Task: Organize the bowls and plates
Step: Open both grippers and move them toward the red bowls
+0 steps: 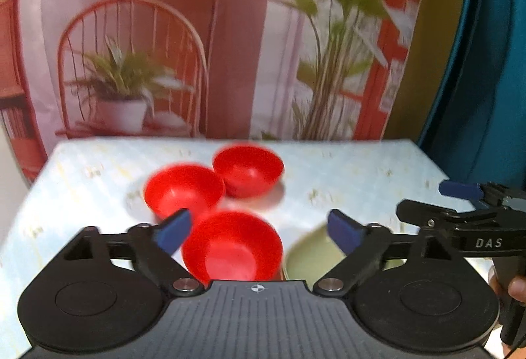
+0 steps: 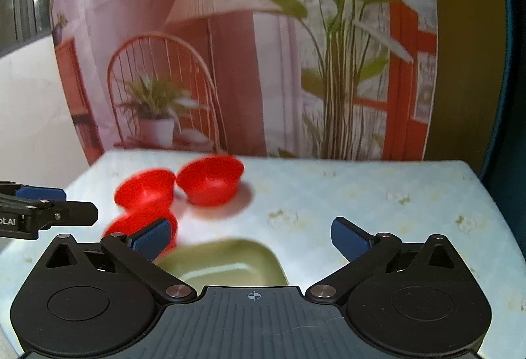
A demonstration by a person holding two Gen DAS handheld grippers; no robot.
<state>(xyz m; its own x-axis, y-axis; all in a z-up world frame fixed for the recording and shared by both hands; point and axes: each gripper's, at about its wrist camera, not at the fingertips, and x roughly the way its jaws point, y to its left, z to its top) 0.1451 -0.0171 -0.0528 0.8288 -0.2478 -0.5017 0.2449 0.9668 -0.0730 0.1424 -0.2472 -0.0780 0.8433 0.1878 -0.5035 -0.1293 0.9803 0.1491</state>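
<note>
1. Your left tool [image 1: 258, 229] and right tool [image 2: 251, 237] both stand spread wide, empty.
2. Three red bowls [image 1: 231, 247] cluster at the desk [image 1: 345, 168] centre; the green plate [image 2: 230, 260] lies lower centre.
3. Nest bowls by the rim, one at a time.

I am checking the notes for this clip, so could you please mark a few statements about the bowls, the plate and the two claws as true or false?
1. Three red bowls sit on the table. True: one nearest, one to its left, one farthest back.
2. The left claw grips the nearest bowl. False: its jaws stand wide open, holding nothing.
3. The plate is green. True.
4. The three bowls are stacked inside one another. False: they sit separately on the table.
5. The right claw is shut on the plate. False: it is open and empty above the plate.
</note>
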